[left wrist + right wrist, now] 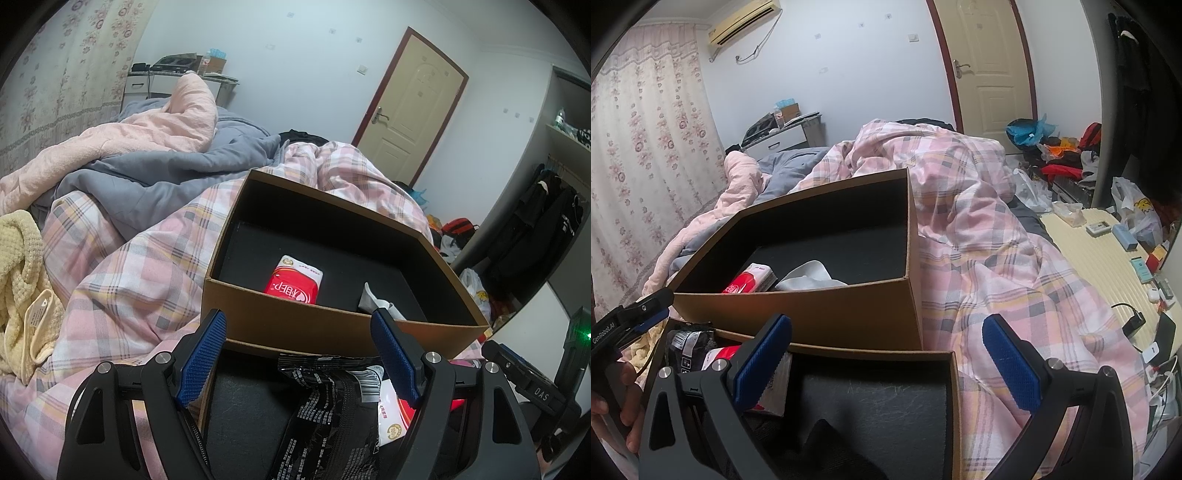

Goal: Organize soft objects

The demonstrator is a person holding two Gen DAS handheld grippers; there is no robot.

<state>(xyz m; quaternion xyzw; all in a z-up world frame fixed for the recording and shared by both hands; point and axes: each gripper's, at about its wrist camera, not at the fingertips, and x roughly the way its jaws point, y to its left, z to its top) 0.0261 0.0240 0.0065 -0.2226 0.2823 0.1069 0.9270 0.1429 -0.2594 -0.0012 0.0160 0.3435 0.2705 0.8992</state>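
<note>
— So, what are the two grippers doing right now?

— Both are hanging over the near box [871, 402] on the bed. The left gripper [299, 354] is spread wide with nothing between its blue pads. The right gripper [886, 363] is spread wide too, and it is holding nothing.

— Where are the soft things?

— A red tissue pack [295, 282] and a white cloth [373, 301] are lying inside the far box [332, 325]. A black crinkly packet [328, 410] and another red-and-white pack [395, 417] are sitting in the near box, right under the left gripper. A yellow towel [22, 288] is lying on the plaid blanket [122, 291], well off to the left.

— What could be going wrong next?

— I am thinking the black packet is slippery. If the pads are pinching only its edge, it could be sliding out and dropping on the bed. The two packs are also touching, so the gripper could be grabbing both at once.

— Anything else?

— The far box is sitting on a lumpy blanket. A bump on its wall could be tipping it. And the two grippers are close, so they could be knocking each other.
</note>
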